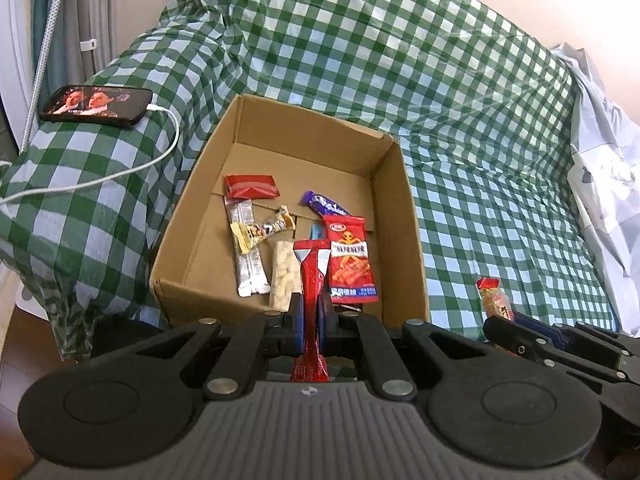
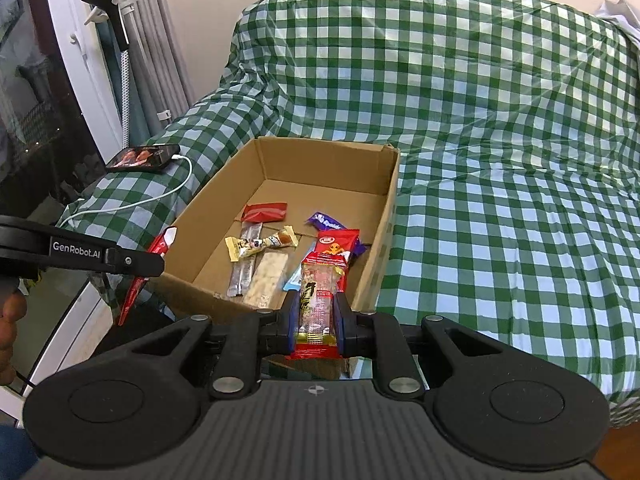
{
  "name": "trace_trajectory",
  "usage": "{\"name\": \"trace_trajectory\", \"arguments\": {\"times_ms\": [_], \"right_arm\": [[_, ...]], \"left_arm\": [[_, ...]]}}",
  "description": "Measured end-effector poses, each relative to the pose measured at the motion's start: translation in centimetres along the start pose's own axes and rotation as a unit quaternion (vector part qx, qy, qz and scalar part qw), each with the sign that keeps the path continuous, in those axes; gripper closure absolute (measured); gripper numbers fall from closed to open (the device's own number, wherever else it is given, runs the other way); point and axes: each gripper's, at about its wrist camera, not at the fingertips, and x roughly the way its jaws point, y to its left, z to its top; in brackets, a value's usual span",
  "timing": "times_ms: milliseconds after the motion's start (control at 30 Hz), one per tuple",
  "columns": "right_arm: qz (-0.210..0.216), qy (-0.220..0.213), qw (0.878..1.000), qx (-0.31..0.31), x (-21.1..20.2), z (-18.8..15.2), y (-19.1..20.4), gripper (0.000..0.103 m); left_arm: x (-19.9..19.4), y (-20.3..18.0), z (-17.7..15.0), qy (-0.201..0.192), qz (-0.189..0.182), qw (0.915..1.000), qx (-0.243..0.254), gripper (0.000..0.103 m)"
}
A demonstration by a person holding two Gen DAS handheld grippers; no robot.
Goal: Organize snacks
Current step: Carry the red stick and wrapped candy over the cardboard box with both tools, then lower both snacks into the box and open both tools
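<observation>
Your left tool (image 1: pixel 311 320) pinches a slim red foil stick packet (image 1: pixel 312 276); your right tool (image 2: pixel 316 320) pinches a clear, red-ended snack packet (image 2: pixel 318 300). Carry both past the open brown cardboard box's (image 2: pixel 380 240) near wall before releasing.
</observation>
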Motion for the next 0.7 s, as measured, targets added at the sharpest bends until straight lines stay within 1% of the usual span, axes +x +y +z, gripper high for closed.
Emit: {"name": "trace_trajectory", "arguments": {"times_ms": [333, 700], "right_arm": [[0.020, 0.014, 1.000, -0.001, 3.9, 2.5, 0.7, 0.084], [0.027, 0.048, 0.998, 0.029, 10.9, 5.0, -0.7, 0.084]], "left_arm": [[2.4, -0.4, 2.7, 0.013, 0.012, 0.9998, 0.011, 0.096], [8.5, -0.1, 7.1, 0.050, 0.031, 0.9980, 0.021, 0.096]]}}
